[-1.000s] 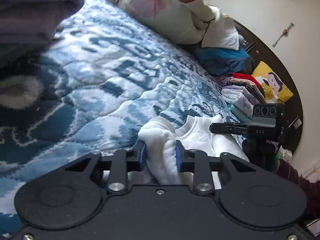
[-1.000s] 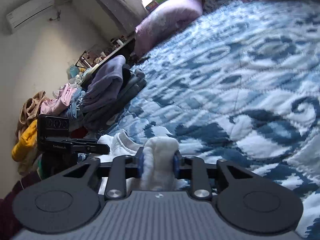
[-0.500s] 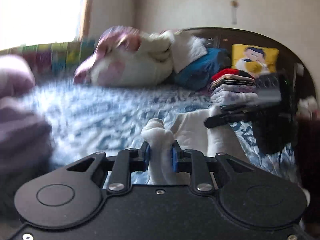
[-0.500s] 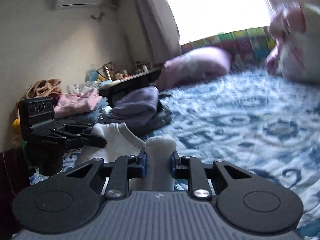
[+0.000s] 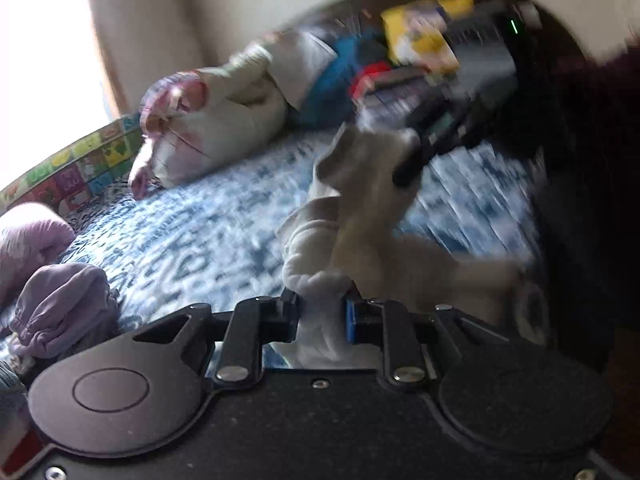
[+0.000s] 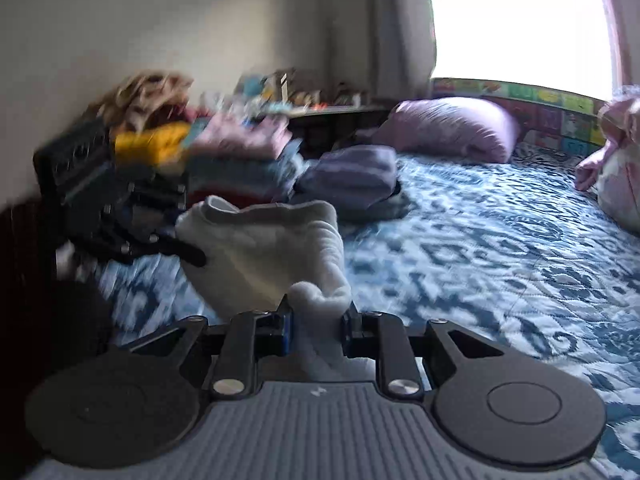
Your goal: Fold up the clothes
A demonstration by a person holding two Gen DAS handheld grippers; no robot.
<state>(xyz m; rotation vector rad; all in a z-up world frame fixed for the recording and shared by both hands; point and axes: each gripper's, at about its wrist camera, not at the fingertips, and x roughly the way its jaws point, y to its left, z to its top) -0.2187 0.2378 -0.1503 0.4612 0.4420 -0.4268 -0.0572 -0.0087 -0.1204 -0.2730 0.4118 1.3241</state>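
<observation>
Two views: each looks along one gripper across a bed; both are smeared by motion blur.
Room: pale walls, a bright window (image 6: 520, 20) with a curtain beside it, and a strip of coloured picture tiles (image 5: 68, 164) along the far edge of the bed.
Bed: a quilt (image 6: 500, 264) in a blue and white pattern covers the whole surface.
Pillows: a lilac pillow (image 6: 448, 128) lies at the far edge under the window; a white and pink bundle (image 5: 216, 128) lies on the quilt farther along.
Piles: a stack of folded clothes (image 6: 244, 168) stands at the bed's edge, with a folded purple piece (image 6: 352, 176) just beside it; in the left view a red, blue and yellow heap (image 5: 400, 60) lies against the dark headboard.
Garment: a white garment (image 5: 360, 216) hangs between the two grippers, lifted clear of the quilt.
Left gripper (image 5: 320, 316): jaws nearly closed, pinching a bunched edge of the garment.
Right gripper (image 6: 318, 328): jaws nearly closed, pinching another bunched edge of the garment (image 6: 280, 248).
Sleeve: a dark sleeve (image 5: 592, 200) fills the right side of the left view.
</observation>
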